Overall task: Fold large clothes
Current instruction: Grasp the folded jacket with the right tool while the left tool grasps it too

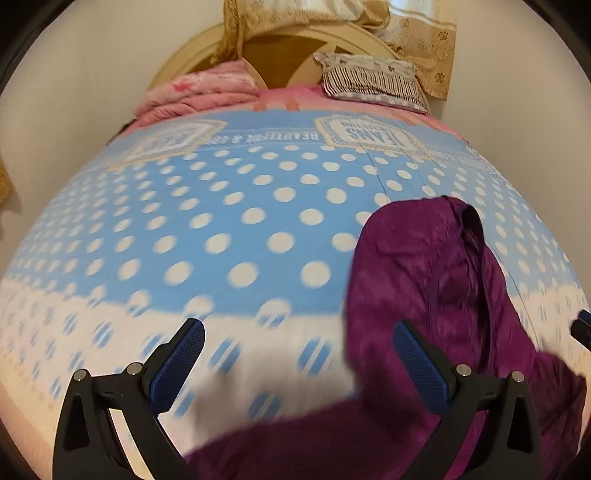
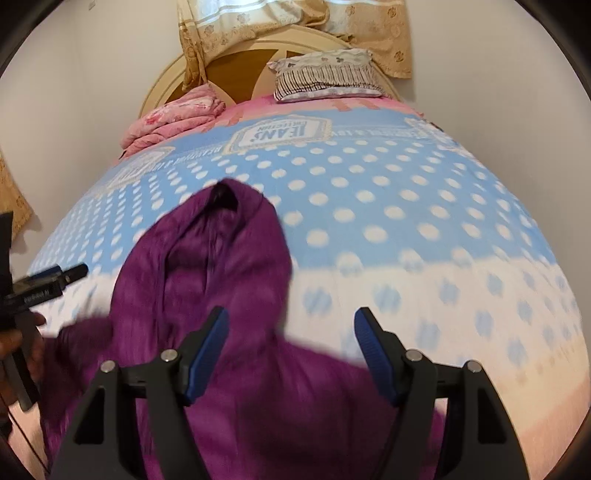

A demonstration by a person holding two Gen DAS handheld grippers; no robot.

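Soft, even indoor light is seen in both views. Motion blur smears the lower bedspread; strong fisheye bulging and dark vignetted corners are present.

A blue bedspread with white polka dots covers the bed, turning white with blue dots toward the near edge. At the far end a folded pink quilt lies left of a striped pillow, both before a round cream headboard draped with beige floral curtains

Left tongs and right tongs both gape wide, fingers spread, gripping nothing.
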